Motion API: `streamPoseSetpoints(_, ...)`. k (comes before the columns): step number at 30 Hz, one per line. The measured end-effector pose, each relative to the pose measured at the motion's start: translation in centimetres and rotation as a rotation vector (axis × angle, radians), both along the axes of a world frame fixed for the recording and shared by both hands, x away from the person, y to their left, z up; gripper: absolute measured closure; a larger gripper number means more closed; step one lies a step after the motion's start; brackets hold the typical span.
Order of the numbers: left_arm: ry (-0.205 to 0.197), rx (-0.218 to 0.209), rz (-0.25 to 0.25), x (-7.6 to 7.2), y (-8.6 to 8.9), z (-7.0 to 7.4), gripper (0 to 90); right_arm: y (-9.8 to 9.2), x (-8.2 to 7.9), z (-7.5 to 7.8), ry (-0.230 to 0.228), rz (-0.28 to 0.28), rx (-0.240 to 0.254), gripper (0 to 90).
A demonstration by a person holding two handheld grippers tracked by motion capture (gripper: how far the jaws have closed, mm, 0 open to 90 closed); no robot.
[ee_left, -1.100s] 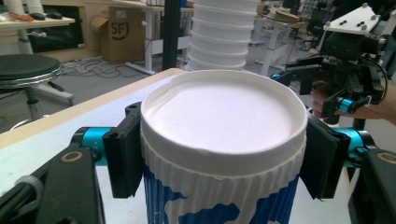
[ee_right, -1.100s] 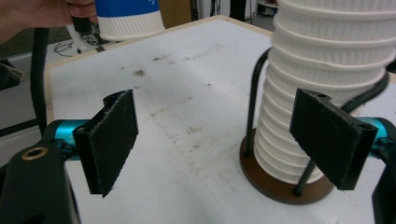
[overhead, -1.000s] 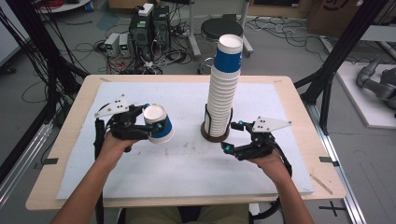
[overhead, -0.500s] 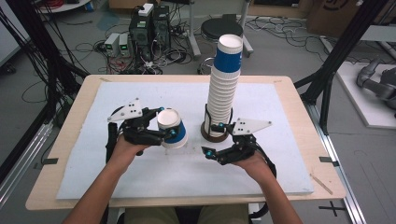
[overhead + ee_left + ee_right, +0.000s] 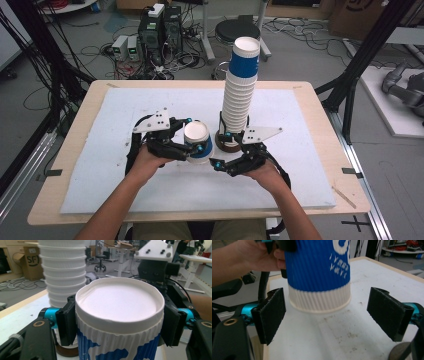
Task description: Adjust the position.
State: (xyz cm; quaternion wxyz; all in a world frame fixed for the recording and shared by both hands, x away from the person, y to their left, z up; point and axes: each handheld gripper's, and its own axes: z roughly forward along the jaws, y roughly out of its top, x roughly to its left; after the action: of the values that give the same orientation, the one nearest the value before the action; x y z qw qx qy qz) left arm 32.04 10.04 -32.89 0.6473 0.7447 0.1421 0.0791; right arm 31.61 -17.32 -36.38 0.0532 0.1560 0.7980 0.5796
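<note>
Carrying: paper cup (image 5: 196, 141), clenched in left tool (image 5: 192, 143), now brought beside released right tool (image 5: 223, 151) near cup stack (image 5: 239, 95); handover likely.

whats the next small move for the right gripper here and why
Probably ease the right gripper forward around the base of the paper cup and close. Its jaws stand open on either side, short of the cup's white bottom band, while the left gripper clamps the cup just under its rim, lifted off the table.
</note>
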Motion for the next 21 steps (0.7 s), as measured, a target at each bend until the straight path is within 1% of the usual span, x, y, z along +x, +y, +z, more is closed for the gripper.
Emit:
streamPoseSetpoints(1, -0.001, 0.010, -0.004, -0.1, -0.2, 0.0, 28.5, 0.1, 0.0, 0.0, 0.000, 0.008, 0.006, 15.7)
streamPoseSetpoints(3, 0.005, 0.008, -0.014, -0.2, -0.6, -0.1, 28.5, 0.4, 0.0, 0.0, -0.006, 0.024, 0.015, 15.7)
streamPoseSetpoints(6, 0.004, 0.011, -0.025, -0.3, -1.0, -0.1, 28.5, 1.0, -0.1, -0.1, -0.010, 0.032, 0.009, 15.7)
streamPoseSetpoints(9, 0.015, 0.003, -0.044, -0.4, -1.6, -0.3, 28.6, 1.4, -0.1, -0.2, -0.019, 0.041, 0.011, 15.6)
streamPoseSetpoints(10, 0.013, 0.004, -0.049, -0.4, -1.6, -0.3, 28.6, 1.5, -0.1, -0.2, -0.013, 0.044, 0.013, 15.6)
streamPoseSetpoints(12, 0.015, -0.002, -0.053, -0.4, -1.8, -0.3, 28.6, 1.6, -0.1, -0.3, -0.018, 0.046, 0.015, 15.6)
streamPoseSetpoints(14, 0.018, -0.013, -0.061, -0.5, -1.8, -0.2, 28.6, 1.6, -0.1, -0.3, -0.008, 0.055, 0.024, 15.6)
streamPoseSetpoints(16, 0.018, -0.020, -0.066, -0.5, -1.9, -0.1, 28.7, 1.6, 0.0, -0.3, -0.017, 0.058, 0.018, 15.7)
streamPoseSetpoints(17, 0.016, -0.015, -0.067, -0.5, -1.9, -0.1, 28.7, 1.6, -0.1, -0.3, -0.017, 0.058, 0.011, 15.9)
streamPoseSetpoints(18, 0.018, -0.016, -0.069, -0.5, -1.9, -0.1, 28.7, 1.6, -0.1, -0.3, -0.019, 0.061, 0.007, 19.7)
streamPoseSetpoints(19, 0.020, -0.017, -0.069, -0.5, -1.9, -0.1, 28.7, 1.5, -0.1, -0.2, -0.022, 0.071, 0.006, 20.5)
streamPoseSetpoints(20, 0.022, -0.015, -0.070, -0.4, -1.9, -0.1, 28.7, 1.5, -0.1, -0.2, -0.020, 0.072, 0.004, 21.5)
streamPoseSetpoints(21, 0.024, -0.017, -0.072, -0.4, -1.9, -0.2, 28.8, 1.4, -0.1, -0.2, -0.028, 0.071, -0.001, 22.6)
